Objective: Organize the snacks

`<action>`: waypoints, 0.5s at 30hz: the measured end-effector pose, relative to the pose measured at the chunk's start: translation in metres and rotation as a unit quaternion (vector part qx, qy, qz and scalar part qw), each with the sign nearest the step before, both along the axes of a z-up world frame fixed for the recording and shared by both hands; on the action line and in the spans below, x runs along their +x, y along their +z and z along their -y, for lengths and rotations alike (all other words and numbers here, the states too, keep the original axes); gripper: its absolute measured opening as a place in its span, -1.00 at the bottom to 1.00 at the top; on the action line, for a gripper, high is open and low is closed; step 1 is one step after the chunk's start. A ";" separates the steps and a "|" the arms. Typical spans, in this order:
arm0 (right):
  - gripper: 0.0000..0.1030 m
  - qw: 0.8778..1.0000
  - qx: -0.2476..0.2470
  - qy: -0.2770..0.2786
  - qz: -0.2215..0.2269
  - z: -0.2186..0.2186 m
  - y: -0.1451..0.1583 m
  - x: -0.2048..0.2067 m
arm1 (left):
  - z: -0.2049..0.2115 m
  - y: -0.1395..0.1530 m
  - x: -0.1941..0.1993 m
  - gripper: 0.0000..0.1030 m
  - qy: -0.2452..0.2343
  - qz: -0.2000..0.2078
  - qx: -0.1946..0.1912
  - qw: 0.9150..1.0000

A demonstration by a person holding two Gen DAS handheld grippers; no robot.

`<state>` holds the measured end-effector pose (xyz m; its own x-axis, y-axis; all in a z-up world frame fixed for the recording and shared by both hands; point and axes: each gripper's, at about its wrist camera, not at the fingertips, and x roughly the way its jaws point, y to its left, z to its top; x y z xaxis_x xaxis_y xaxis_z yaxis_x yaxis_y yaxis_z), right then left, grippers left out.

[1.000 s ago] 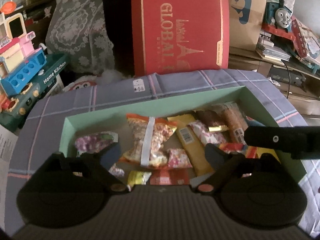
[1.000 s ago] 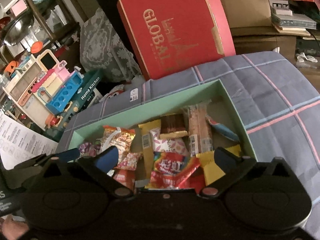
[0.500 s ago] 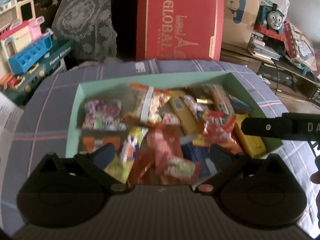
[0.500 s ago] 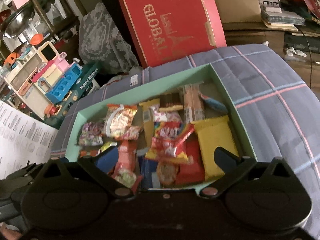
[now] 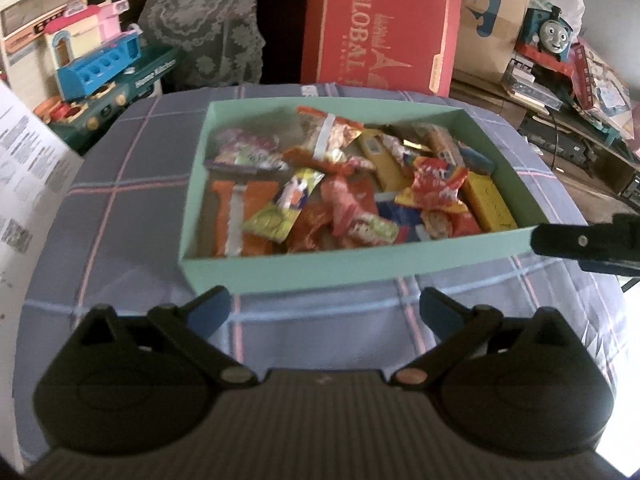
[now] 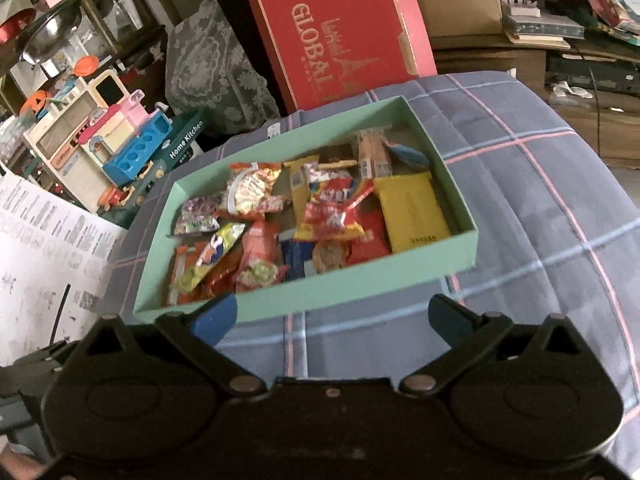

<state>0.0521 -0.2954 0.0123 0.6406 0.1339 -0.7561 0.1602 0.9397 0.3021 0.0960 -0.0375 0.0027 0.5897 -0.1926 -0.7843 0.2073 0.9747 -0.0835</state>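
1. Both claws have pulled back from the box since approx. one sec ago: then the fingertips hung over the snacks, now they sit over bare cloth in front of the box's near wall.
2. Left claw (image 5: 324, 306): jaws spread wide, nothing between them, no contact w/ the box. Blue pads visible on both fingers.
3. Right claw (image 6: 334, 318): jaws likewise wide apart and empty. Its left fingertip overlaps the near wall of the box in the right wrist view; contact can't be told.
4. Green box (image 5: 320, 268): open-topped, rectangular, sits on a surface covered w/ a purple plaid cloth (image 5: 132, 184). What lies under the cloth isn't visible.
5. Snacks (image 5: 340, 184): loose pile of wrapped packets inside the box, overlapping each other.
   - Yellow packet (image 6: 412, 210) lies flat at the right end, beside the right wall.
   - Red crinkled packet (image 6: 332, 208) lies mid-box, just left of the yellow one.
   - Orange packet (image 5: 240, 216) lies at the near left corner.
   - Purple packet (image 5: 244, 152) lies at the far left.
6. Behind the box: red carton (image 5: 380, 28) w/ gold "GLOBAL" lettering stands upright.
7. Left of the cloth: toy kitchen set (image 6: 120, 140), well apart from the box.
8. Far right, left wrist view: blue toy train (image 5: 550, 34) on a cluttered shelf.
9. Right edge of the left wrist view: a black bar of the other tool (image 5: 584, 242) reaches in near the box's near right corner.
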 end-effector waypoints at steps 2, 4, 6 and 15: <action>1.00 1.000 -0.008 -0.001 0.000 -0.002 0.000 -0.010 | -0.005 0.002 -0.008 1.00 0.003 0.001 0.000 1.000; 1.00 1.000 -0.017 -0.003 0.001 -0.004 0.000 -0.019 | -0.009 0.003 -0.018 1.00 0.008 0.003 0.000 1.000; 1.00 1.000 -0.029 -0.003 0.001 -0.006 -0.001 -0.028 | -0.012 0.004 -0.026 1.00 0.013 0.004 0.001 1.000; 1.00 0.998 -0.059 0.010 -0.031 -0.018 -0.018 -0.054 | -0.023 -0.012 -0.051 1.00 0.032 -0.007 0.019 0.999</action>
